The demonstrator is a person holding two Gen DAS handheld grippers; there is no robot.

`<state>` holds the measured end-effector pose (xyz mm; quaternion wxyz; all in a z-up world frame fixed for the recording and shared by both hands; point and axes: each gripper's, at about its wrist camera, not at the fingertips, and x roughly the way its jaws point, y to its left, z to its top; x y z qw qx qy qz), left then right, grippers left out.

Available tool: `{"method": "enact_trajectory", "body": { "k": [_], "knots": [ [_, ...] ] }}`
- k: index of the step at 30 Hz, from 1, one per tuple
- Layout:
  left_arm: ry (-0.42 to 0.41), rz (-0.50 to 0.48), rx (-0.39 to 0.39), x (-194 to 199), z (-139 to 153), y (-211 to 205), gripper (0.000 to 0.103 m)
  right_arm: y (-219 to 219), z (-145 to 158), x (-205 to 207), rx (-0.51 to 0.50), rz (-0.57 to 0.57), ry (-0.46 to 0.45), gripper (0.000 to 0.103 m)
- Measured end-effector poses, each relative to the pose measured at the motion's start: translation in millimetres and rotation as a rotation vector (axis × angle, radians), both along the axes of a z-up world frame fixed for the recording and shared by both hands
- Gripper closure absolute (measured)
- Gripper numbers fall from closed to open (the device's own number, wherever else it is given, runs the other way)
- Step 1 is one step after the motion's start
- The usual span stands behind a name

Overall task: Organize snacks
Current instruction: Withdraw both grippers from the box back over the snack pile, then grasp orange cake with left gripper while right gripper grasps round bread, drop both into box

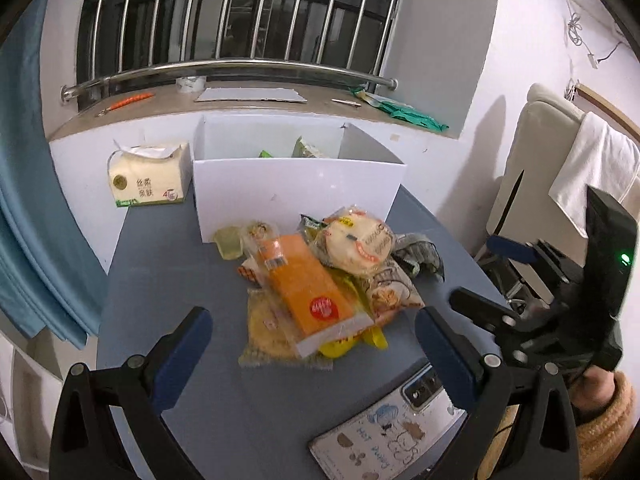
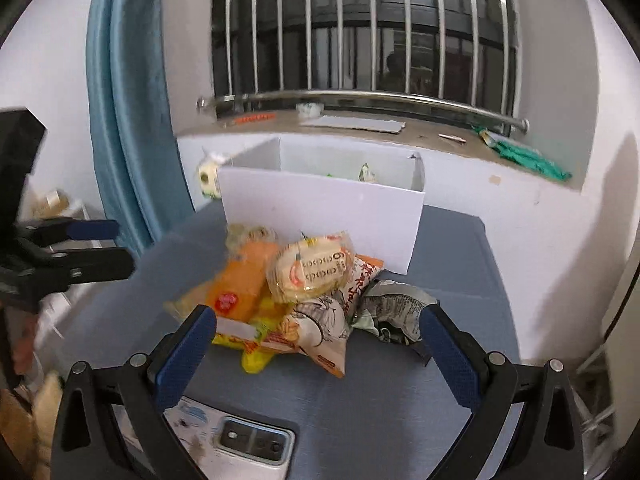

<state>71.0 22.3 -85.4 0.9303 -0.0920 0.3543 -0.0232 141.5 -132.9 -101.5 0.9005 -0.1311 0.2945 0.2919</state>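
Observation:
A heap of snack packets lies on the blue table in front of a white box (image 1: 296,196) (image 2: 320,216). On top are a long orange packet (image 1: 304,288) (image 2: 240,284) and a round white pastry pack (image 1: 356,246) (image 2: 312,268). A crumpled grey wrapper (image 1: 420,250) (image 2: 396,308) sits at the heap's right. The box holds a few green packets (image 1: 308,148). My left gripper (image 1: 316,340) hangs open just short of the heap, nothing between its fingers. My right gripper (image 2: 320,340) is open too, framing the near side of the heap, and shows at the right in the left wrist view (image 1: 480,276).
A tissue pack (image 1: 148,178) stands left of the box. A phone in a cartoon case (image 1: 384,428) (image 2: 240,440) lies at the table's near edge. Behind are a windowsill with small items, window bars, a blue curtain (image 1: 28,220) at left and a chair with a white towel (image 1: 596,176) at right.

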Motion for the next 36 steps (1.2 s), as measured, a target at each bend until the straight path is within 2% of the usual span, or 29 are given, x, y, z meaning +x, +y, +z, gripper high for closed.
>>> {"method": "enact_trajectory", "body": {
  "k": [4,14,19,21,22,25,29,33,36],
  "knots": [
    [-0.007,0.019,-0.006,-7,1,5,0.0,15,-11,11,-0.046,0.024,0.011,0.0],
    [-0.015,0.057,-0.023,-21,-1,18,0.0,74,-45,71,-0.256,0.092,0.03,0.0],
    [-0.007,0.062,-0.03,-24,-5,20,0.0,88,-62,93,-0.338,0.104,0.061,0.0],
    [-0.002,0.064,-0.03,-23,-7,20,0.0,89,-65,97,-0.33,0.116,0.083,0.001],
    [0.0,0.062,-0.028,-23,-8,20,0.0,87,-65,98,-0.315,0.118,0.091,0.01],
    [0.008,0.058,-0.024,-21,-11,17,0.0,81,-62,97,-0.285,0.114,0.102,0.023],
    [0.015,0.05,-0.039,-14,-14,15,0.0,68,-50,89,-0.24,0.109,0.101,0.025],
    [0.038,0.04,-0.06,4,-22,12,0.0,46,-32,81,-0.139,0.088,0.116,0.025],
    [0.071,0.034,-0.047,22,-29,5,0.0,25,-15,70,-0.048,0.067,0.121,0.025]
  ]
}}
